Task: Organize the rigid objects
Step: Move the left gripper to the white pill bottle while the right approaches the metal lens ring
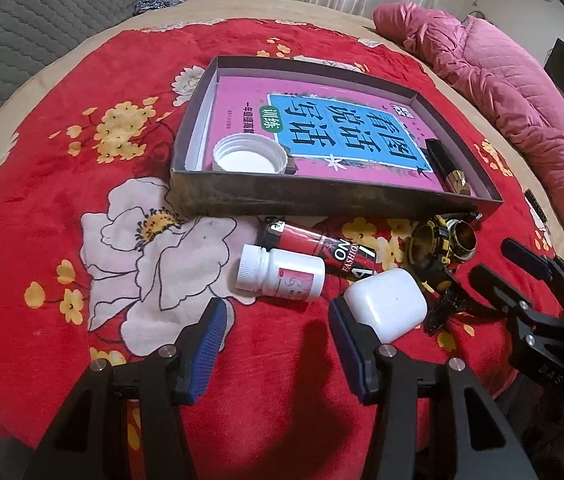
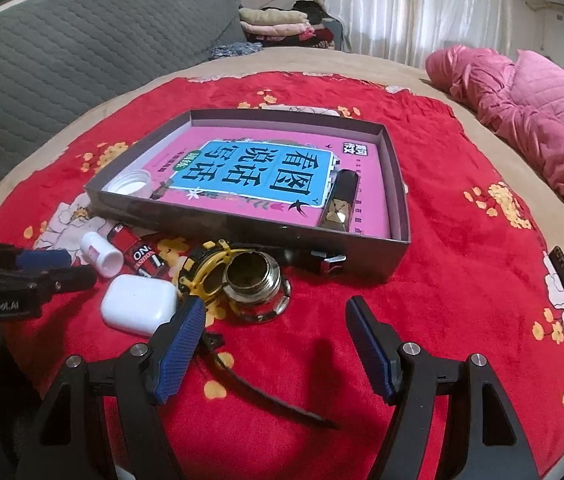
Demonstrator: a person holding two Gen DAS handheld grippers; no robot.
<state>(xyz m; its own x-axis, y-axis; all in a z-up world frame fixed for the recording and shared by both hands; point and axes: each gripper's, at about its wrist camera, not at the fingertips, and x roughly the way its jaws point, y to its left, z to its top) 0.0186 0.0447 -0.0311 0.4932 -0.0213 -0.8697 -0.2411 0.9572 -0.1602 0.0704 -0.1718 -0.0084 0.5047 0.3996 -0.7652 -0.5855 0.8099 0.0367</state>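
two grippers hang over the loose pile on the red floral blanket [image 1: 42,208], both with fingers spread and nothing between the pads. left gripper [image 1: 278,340]: the white pill bottle [image 1: 280,276] lies on its side just beyond the gap between its fingers, cap toward the left finger; the white earbud case [image 1: 386,304] sits just beside, perhaps touching, the outer face of the right finger. right gripper [image 2: 274,344]: the metal threaded fitting [image 2: 254,284] stands just ahead of the gap, nearer the left finger, with the yellow-and-black watch [image 2: 206,272] against it; the watch strap trails back under the left finger.

the grey box [image 2: 202,208], goal for all of this by my reading, lies well ahead of both sets of fingertips. it already holds a pink book [image 2: 242,200], a white lid [image 1: 248,156] and a black-and-gold tube [image 2: 340,200].

step in hand, as i judge it: pick one loose item each.
- left: straddle the bottle across its round body, not the cap, and keep the right finger from shoving the case.
- right: take the fitting across its threaded neck, and keep clear of the strap.
- a red-and-black tube [image 1: 314,248] lies just behind the bottle and may roll if nudged.
- soft blanket: press down lightly before closing.
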